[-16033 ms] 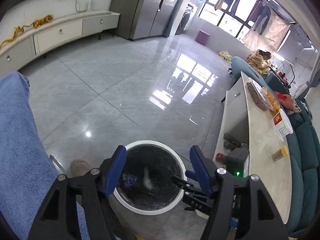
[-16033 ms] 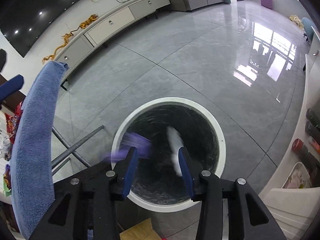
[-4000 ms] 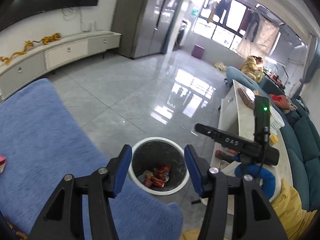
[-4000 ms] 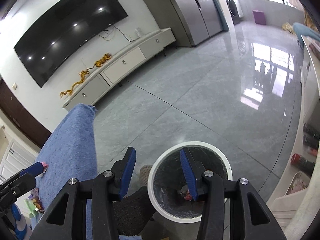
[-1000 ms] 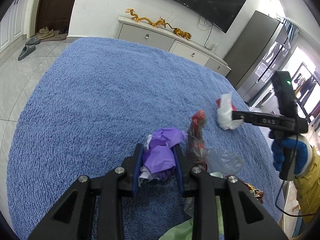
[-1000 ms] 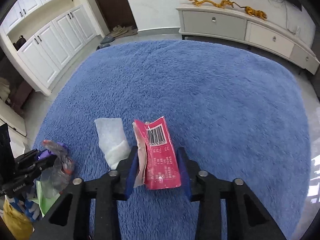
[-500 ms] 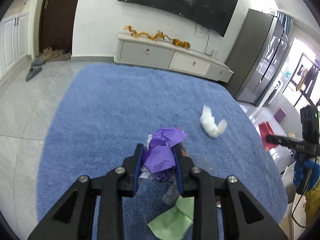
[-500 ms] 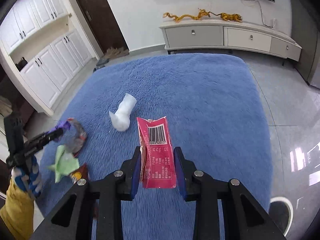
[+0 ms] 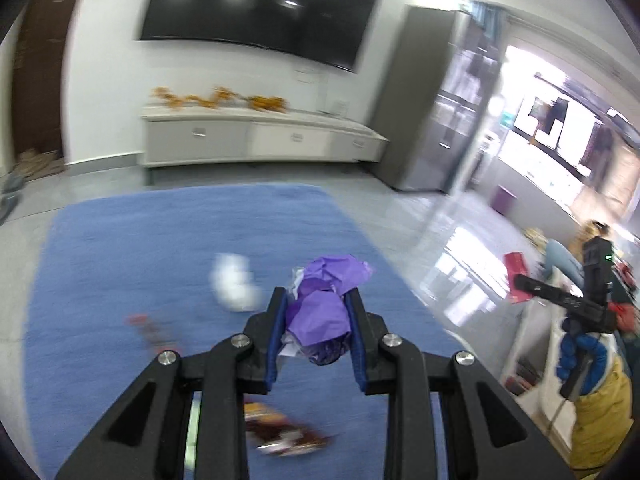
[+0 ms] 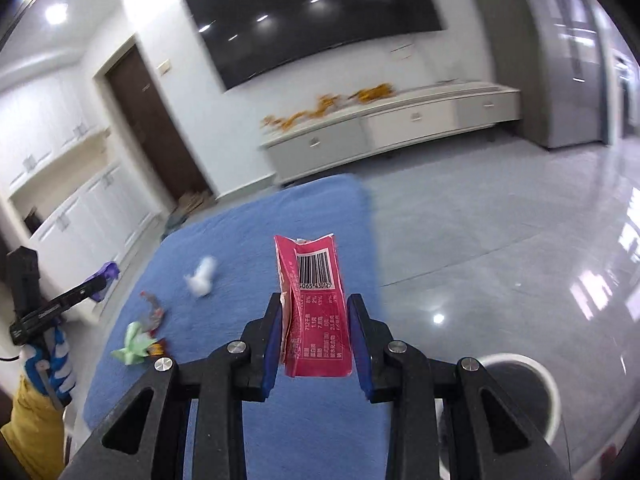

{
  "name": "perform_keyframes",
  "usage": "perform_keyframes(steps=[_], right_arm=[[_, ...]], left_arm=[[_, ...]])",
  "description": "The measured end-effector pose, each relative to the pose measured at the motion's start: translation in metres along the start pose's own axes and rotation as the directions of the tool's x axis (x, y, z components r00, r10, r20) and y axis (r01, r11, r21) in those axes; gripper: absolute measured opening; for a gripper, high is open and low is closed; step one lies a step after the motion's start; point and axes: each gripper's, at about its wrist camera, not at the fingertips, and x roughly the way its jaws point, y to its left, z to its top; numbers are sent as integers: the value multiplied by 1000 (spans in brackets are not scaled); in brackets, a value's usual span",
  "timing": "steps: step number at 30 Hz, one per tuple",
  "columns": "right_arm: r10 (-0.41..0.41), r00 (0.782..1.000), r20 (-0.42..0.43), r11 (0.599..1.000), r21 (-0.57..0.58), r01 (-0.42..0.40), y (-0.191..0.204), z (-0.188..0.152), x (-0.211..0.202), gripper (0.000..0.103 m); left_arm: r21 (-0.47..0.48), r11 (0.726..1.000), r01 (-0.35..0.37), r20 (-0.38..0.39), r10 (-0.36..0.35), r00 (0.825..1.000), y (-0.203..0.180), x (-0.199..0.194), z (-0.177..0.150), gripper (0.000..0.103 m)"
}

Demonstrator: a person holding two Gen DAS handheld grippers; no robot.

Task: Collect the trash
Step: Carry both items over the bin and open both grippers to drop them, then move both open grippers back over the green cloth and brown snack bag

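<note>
My left gripper [image 9: 318, 312] is shut on a crumpled purple wrapper [image 9: 320, 312] and holds it above the blue rug [image 9: 140, 248]. My right gripper [image 10: 316, 316] is shut on a red snack packet [image 10: 316, 304] with a barcode, held upright above the rug's [image 10: 240, 248] right side. The white-rimmed trash bin [image 10: 516, 384] is on the grey floor at the lower right of the right wrist view. A white tissue [image 9: 234, 284] [image 10: 202, 278], a green paper [image 10: 134, 344] and red wrappers [image 9: 280, 436] [image 10: 154, 308] lie on the rug.
A long white TV cabinet [image 10: 400, 132] and a dark TV [image 9: 256, 12] stand along the far wall. A grey fridge [image 9: 432, 100] is at the right. The other gripper shows in each view: the right one [image 9: 560, 300], the left one [image 10: 60, 304].
Both grippers have lifted and swung right with their trash, away from the rug. The bin has come into the right wrist view. Both views are motion-blurred.
</note>
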Motion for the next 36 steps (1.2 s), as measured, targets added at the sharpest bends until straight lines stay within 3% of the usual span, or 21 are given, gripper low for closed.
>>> perform_keyframes(steps=[4,7,13,19,21,22,23,28,36], right_arm=[[-118,993,19,987,111,115,-58,-20,-24,29],[-171,985,-4,963,211,168,-104,-43,-33,29],[-209,975,-72,905,363,221,-168,-79,-27,30],[-222,964,-144,860,436,263,-214,-102,-14,35],[-226,961,-158,848,454,274,-222,-107,-10,39],[-234,958,-168,839,462,286,-227,-110,-8,43],[-237,956,-175,833,469,293,-228,-111,-4,44],[-243,948,-204,815,487,314,-238,-121,0,48],[-251,953,-171,829,470,302,-227,-113,-10,48]], left_arm=[[67,991,118,-90,-112,990,-73,53,9,27],[118,974,193,-174,-171,970,-133,96,8,27],[192,935,300,-373,-213,903,-243,191,-11,27],[188,920,343,-496,-212,842,-297,253,-39,29],[164,920,355,-522,-224,823,-305,265,-44,34],[154,921,358,-535,-227,814,-309,272,-46,44],[147,922,359,-540,-229,810,-311,276,-46,50],[131,919,371,-550,-244,799,-312,283,-47,51],[149,920,361,-501,-245,830,-300,250,-44,51]])
